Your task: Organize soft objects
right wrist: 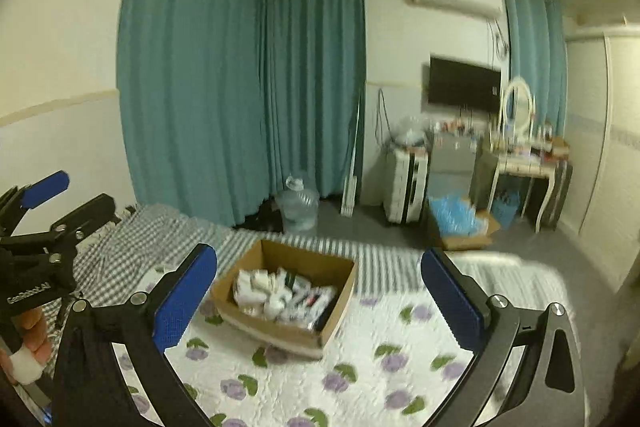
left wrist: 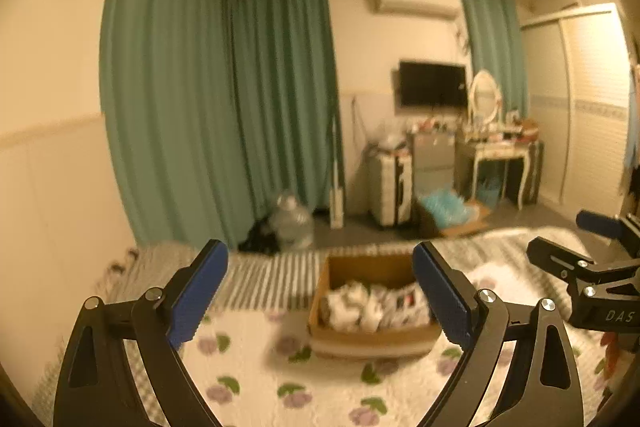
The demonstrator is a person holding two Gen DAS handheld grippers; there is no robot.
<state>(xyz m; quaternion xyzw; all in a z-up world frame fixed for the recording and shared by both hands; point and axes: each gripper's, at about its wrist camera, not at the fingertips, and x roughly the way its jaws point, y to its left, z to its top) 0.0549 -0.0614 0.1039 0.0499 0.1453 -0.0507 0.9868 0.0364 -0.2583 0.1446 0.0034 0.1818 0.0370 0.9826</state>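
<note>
Both the left gripper [left wrist: 320,297] and the right gripper [right wrist: 320,301] hang released and empty over the floral quilt [right wrist: 360,367] — the cardboard box [right wrist: 280,333] of rolled soft items [right wrist: 280,293] sits just ahead, so a drop-off looks finished, and next comes finding another piece to fetch.

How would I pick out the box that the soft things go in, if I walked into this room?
Look at the bed with the white quilt printed with purple flowers. On it, toward the striped blanket at the foot, sits an open brown cardboard box filled with white rolled-up soft items. It is the only box on the bed; the other one, holding something blue, stands on the floor.
</note>
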